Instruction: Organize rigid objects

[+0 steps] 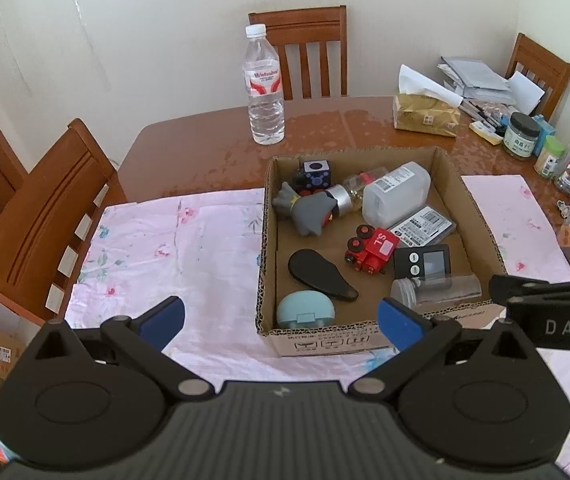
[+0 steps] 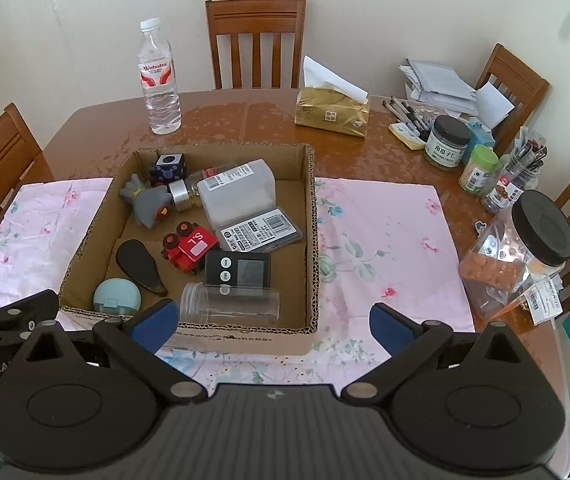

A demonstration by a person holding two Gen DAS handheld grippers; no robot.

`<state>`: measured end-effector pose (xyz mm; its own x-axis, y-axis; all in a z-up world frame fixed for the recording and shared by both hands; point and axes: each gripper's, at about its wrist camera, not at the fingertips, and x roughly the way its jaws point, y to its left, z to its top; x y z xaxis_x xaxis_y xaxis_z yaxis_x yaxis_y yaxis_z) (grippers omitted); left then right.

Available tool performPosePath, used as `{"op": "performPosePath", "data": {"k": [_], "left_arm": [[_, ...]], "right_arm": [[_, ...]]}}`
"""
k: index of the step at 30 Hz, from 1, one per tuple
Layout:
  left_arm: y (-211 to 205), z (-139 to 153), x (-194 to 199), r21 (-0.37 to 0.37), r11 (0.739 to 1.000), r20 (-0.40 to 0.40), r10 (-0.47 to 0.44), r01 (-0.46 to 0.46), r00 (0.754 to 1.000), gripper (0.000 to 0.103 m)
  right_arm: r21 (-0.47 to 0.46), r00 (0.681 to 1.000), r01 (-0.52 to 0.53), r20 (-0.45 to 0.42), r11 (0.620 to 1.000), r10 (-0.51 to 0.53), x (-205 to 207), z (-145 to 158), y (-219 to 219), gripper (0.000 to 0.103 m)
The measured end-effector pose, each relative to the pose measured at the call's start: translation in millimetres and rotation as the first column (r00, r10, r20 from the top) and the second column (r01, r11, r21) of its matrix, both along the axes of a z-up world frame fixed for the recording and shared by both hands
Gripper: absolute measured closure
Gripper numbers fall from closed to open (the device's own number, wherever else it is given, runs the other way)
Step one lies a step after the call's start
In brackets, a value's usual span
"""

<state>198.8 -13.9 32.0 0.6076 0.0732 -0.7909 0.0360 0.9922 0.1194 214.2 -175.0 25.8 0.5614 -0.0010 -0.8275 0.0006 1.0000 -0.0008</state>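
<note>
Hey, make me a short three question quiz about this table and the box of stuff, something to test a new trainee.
1. True or false: the red toy train lies inside the cardboard box.
2. Which stands upright on the bare table? A) water bottle B) clear jar C) blue round case
3. Fill in: both grippers, left gripper and right gripper, have their fingers ____.

Key: 1 true; 2 A; 3 open

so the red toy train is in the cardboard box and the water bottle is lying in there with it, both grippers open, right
Not quite. The water bottle stands upright on the bare table behind the cardboard box, as the right wrist view shows. The red toy train is in the box, and both grippers are open.
</note>
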Motion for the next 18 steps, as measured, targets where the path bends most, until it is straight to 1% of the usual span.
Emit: {"op": "performPosePath", "data": {"k": [5, 18], "left_arm": [[1.4, -1.4, 0.6, -0.009, 1.000, -0.014, 0.015, -0.016, 1.000, 0.001], [2.3, 0.4, 0.9, -0.024, 0.999, -0.016, 0.026, -0.027, 1.000, 0.001]], "right_arm": [[-0.003, 1.000, -0.005, 0.000, 1.000, 0.005, -0.7, 0.5, 1.6, 0.000], [0.002, 1.000, -0.002, -0.004, 1.000, 0.002, -0.3, 1.3, 1.3, 0.000]]}}
